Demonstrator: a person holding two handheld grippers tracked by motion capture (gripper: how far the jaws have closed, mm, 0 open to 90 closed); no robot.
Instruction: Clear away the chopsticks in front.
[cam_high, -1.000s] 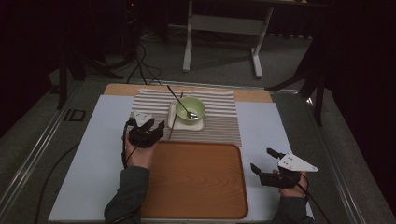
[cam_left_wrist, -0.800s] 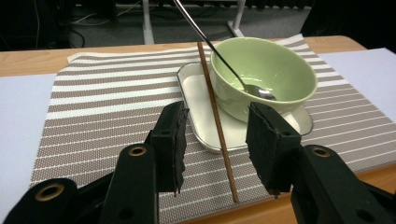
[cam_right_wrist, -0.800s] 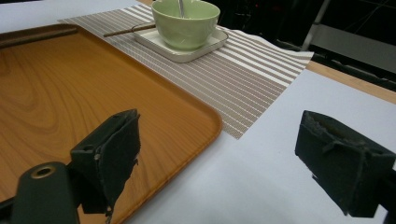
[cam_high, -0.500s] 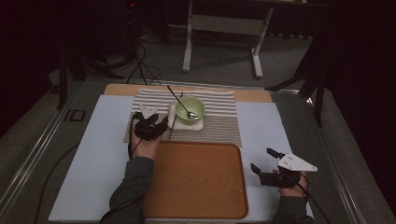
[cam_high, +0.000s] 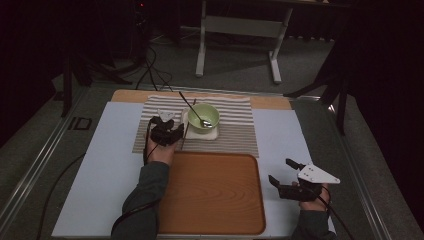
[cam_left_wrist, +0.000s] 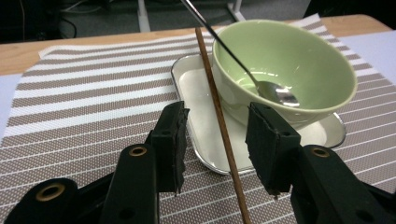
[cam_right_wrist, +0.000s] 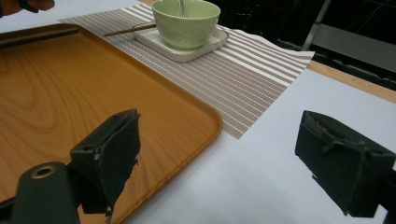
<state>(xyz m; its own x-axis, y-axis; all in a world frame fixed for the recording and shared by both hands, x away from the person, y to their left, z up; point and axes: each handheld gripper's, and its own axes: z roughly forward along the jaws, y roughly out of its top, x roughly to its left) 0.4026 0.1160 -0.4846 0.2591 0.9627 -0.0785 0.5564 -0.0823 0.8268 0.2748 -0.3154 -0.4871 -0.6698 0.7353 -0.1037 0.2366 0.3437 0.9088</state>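
Note:
A pale green bowl (cam_high: 204, 117) (cam_left_wrist: 299, 60) with a metal spoon (cam_high: 193, 108) (cam_left_wrist: 275, 91) in it stands on a white square plate (cam_high: 200, 134) (cam_left_wrist: 198, 119). The plate rests on a striped placemat (cam_high: 235, 125) (cam_left_wrist: 84, 107). A thin brown chopstick (cam_left_wrist: 217, 107) (cam_right_wrist: 123, 31) lies across the plate's left rim. My left gripper (cam_high: 172, 131) (cam_left_wrist: 219, 140) is open, its jaws on either side of the chopstick just above the mat. My right gripper (cam_high: 281, 171) (cam_right_wrist: 224, 158) hangs open over the white table surface, right of the wooden tray (cam_high: 212, 192) (cam_right_wrist: 70, 93), holding nothing.
The tray lies at the near centre of the white tabletop (cam_high: 100, 165), in front of the placemat. A wooden strip (cam_high: 270, 102) runs along the table's far edge. Beyond it are a stand's legs (cam_high: 272, 70) and cables (cam_high: 150, 70) on the floor.
My left gripper has moved forward and right, from the mat's left part up to the plate's left rim, and now straddles the chopstick. The right gripper has not moved.

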